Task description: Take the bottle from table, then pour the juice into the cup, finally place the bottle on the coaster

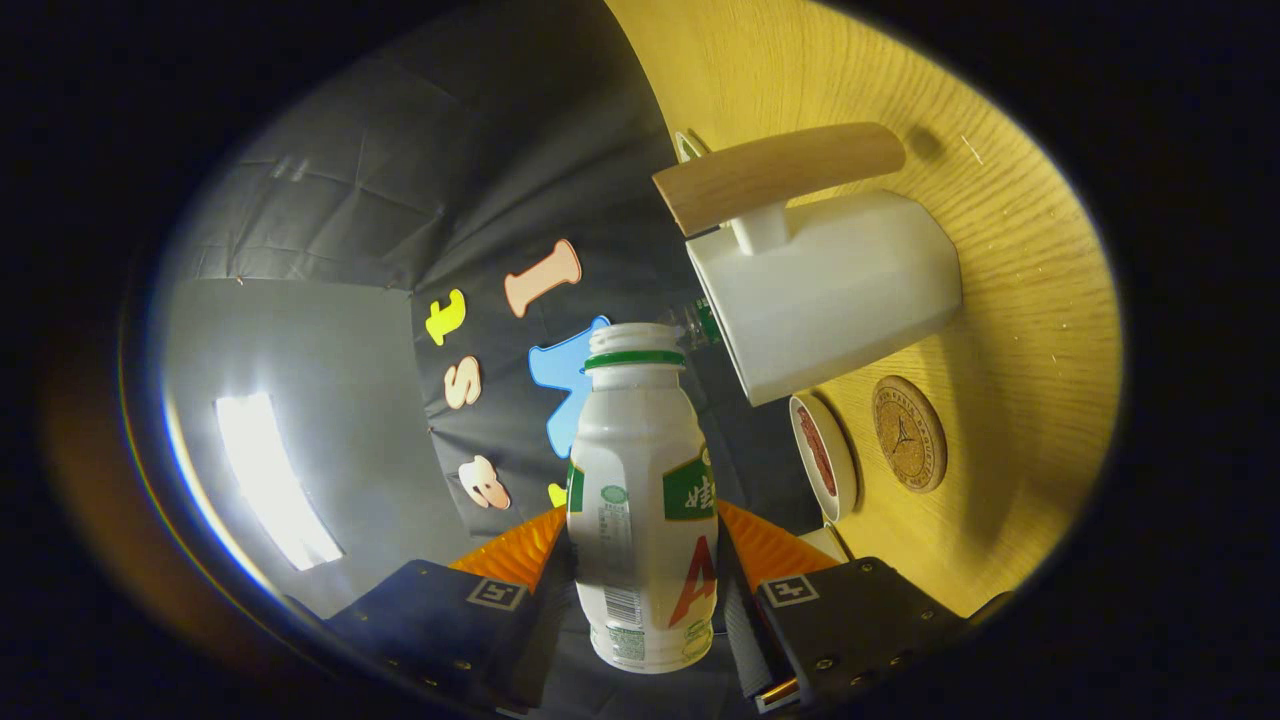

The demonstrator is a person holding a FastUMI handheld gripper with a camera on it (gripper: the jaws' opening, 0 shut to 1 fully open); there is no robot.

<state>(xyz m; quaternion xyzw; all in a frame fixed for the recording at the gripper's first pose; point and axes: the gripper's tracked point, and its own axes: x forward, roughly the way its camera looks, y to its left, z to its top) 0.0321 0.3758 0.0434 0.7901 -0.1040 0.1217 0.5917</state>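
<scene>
Tool point(642, 590) fingers are found closed on the bottle point(642, 500), one pressed to each side of its lower body, so that the bottle is held between them with its uncapped neck pointing forward along the fingers. The whole scene is seen rolled: the table point(1020, 300) stands as a wall to the right of the bottle, which indicates that tool and bottle are tipped well over onto their side. The cup point(835, 290), white with a wooden handle point(780, 175), is seen ahead of the fingers and to the right of the bottle's mouth, its open rim facing the bottle and just apart from it. The mouth is judged close to, but not yet over, the cup's opening; whether juice is flowing cannot be told. Nearer the fingers, a small white dish point(825, 455) and the cork coaster point(908, 432) lie side by side on the table, the coaster unoccupied.
</scene>
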